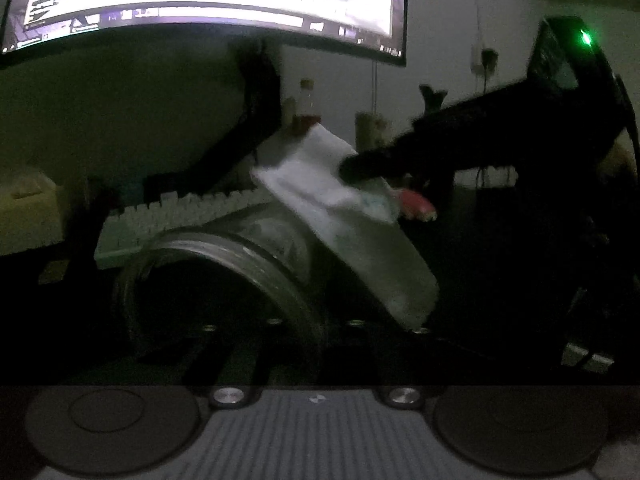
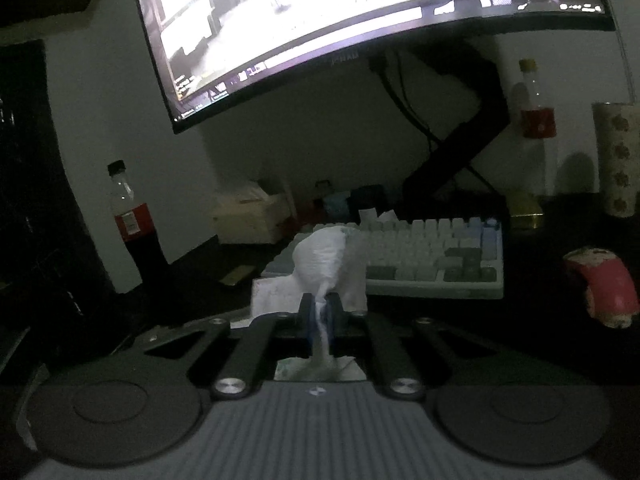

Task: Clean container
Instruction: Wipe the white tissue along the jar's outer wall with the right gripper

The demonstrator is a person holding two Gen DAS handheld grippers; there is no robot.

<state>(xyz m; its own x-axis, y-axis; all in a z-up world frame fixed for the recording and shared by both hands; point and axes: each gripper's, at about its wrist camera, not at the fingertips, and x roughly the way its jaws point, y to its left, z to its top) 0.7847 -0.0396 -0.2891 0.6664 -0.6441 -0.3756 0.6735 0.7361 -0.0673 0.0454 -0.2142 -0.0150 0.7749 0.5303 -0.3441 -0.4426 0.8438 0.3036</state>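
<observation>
In the left wrist view a clear glass jar [image 1: 224,280] lies tilted with its open mouth toward the camera, held between my left gripper's fingers, which are mostly lost in the dark. My right gripper [image 1: 360,168] comes in from the right, shut on a white cloth [image 1: 320,192] that drapes over the jar's upper right side. In the right wrist view my right gripper [image 2: 320,312] is shut on the bunched white cloth [image 2: 320,260], which bulges out ahead of the fingertips. The jar is hidden in that view.
A white keyboard [image 2: 420,260] lies on the dark desk under a curved monitor [image 2: 360,12]. A cola bottle [image 2: 132,220] stands at left, a red-labelled bottle [image 2: 536,112] and patterned cup [image 2: 618,160] at right. A pink object [image 2: 604,288] lies at right.
</observation>
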